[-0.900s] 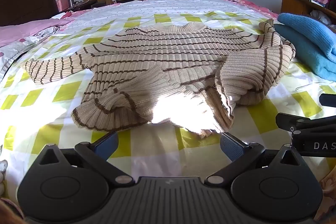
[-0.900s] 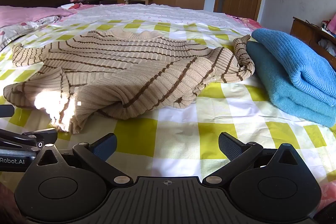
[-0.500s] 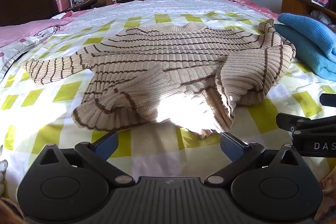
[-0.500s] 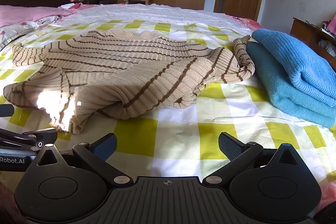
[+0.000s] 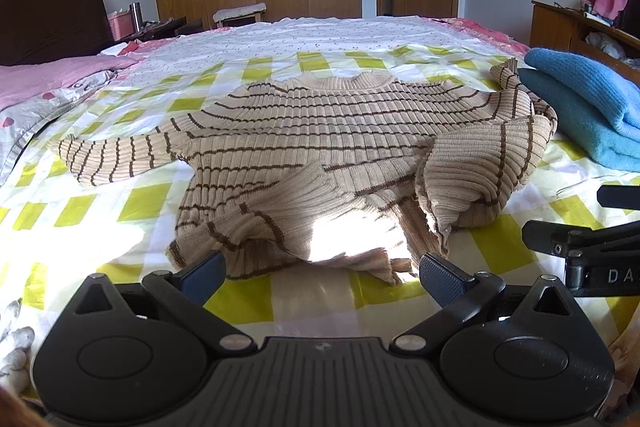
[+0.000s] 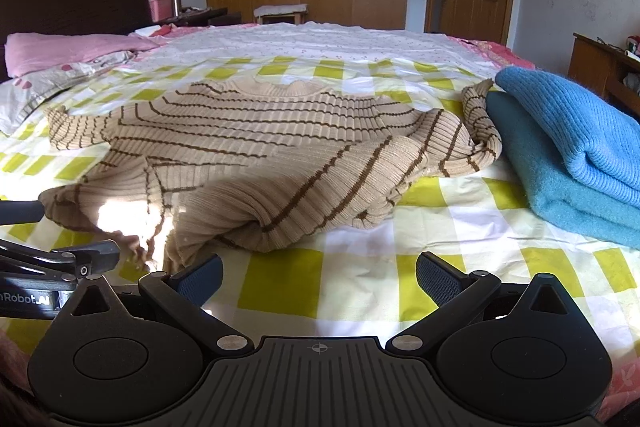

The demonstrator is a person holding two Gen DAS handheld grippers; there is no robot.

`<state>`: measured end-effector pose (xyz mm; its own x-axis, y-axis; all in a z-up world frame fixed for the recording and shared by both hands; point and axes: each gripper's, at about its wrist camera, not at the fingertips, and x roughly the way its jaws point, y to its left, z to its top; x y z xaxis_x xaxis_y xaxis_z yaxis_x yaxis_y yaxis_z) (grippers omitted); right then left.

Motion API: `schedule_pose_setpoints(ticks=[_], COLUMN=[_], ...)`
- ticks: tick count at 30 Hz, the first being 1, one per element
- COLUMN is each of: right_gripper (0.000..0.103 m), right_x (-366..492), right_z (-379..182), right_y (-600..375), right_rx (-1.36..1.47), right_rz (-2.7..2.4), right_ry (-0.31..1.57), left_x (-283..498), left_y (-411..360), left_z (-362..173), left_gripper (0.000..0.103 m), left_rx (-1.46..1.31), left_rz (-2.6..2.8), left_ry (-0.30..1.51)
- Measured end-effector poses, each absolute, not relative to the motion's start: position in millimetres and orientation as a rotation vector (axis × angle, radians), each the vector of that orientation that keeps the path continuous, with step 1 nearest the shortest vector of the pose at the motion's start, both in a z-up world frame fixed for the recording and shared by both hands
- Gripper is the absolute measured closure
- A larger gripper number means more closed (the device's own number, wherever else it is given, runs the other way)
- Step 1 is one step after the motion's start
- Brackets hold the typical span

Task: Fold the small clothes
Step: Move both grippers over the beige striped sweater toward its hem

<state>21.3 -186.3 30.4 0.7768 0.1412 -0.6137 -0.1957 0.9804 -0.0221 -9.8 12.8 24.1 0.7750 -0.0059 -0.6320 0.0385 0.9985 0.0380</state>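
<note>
While both jaws stand wide and empty, the left tool (image 5: 320, 273) hangs just short of the striped sweater (image 5: 320, 143) rumpled on the bed (image 5: 140, 195), the right tool (image 6: 318, 277) near its bunched sleeve (image 6: 320, 183). Pinching two layers there could drag the whole knit. Nothing has shifted since the earlier frames.

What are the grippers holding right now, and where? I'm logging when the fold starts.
Nothing. The left gripper and right gripper are both open, short of the striped sweater.
</note>
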Motion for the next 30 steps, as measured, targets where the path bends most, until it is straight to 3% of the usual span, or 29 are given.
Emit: schedule_pose_setpoints(ticks=[21, 26, 29, 30], right_gripper=[0.004, 0.012, 0.022, 0.024], right_x=[115.9, 140.5, 148.0, 148.6], right_z=[63.6, 52.0, 45.2, 43.2], right_y=[-167.0, -165.9, -166.1, -166.4], right_rx=[-0.208, -0.220, -0.203, -0.201], right_rz=[0.349, 0.407, 0.443, 0.450], right_ry=[0.632, 0.712, 0.771, 0.784], left_x=[57.6, 70.4, 73.7, 73.9], left_y=[59.2, 63.5, 64.8, 64.9], left_z=[39.7, 30.8, 25.8, 24.8], left_gripper=[0.000, 0.001, 0.015, 0.026], left_rx=[0.115, 0.120, 0.111, 0.105], left_rz=[-0.110, -0.152, -0.175, -0.186], left_ry=[0.635, 0.667, 0.683, 0.688])
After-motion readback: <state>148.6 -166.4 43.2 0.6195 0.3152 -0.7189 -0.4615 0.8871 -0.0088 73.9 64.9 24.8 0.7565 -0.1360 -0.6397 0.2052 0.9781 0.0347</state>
